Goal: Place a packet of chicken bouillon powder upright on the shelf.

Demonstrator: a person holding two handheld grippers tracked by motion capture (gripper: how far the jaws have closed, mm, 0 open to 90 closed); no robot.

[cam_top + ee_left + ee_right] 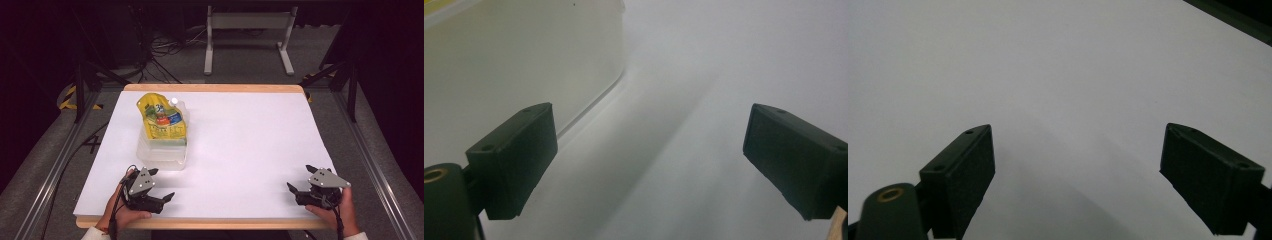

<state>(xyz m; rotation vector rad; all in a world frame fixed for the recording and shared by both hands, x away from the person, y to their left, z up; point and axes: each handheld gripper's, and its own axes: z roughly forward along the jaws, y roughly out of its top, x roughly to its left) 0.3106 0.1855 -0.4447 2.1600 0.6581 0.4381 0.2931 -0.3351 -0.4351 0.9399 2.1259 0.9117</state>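
A yellow pouch (161,119) with a white cap stands upright in a clear plastic box (162,148) on the left half of the white table (240,145). My left gripper (161,185) rests at the front left, just below the box, open with nothing between its jaws. The left gripper view has the box's clear wall (524,65) close by on its left, beyond the left gripper (649,160). At the front right my right gripper (301,179) is open and empty; in its own view the right gripper (1078,175) looks over bare white surface.
The table has a wooden edge (200,223) at the front and back. Dark metal rails run along both sides on the floor. A white metal stand (247,37) and loose cables lie beyond the far edge.
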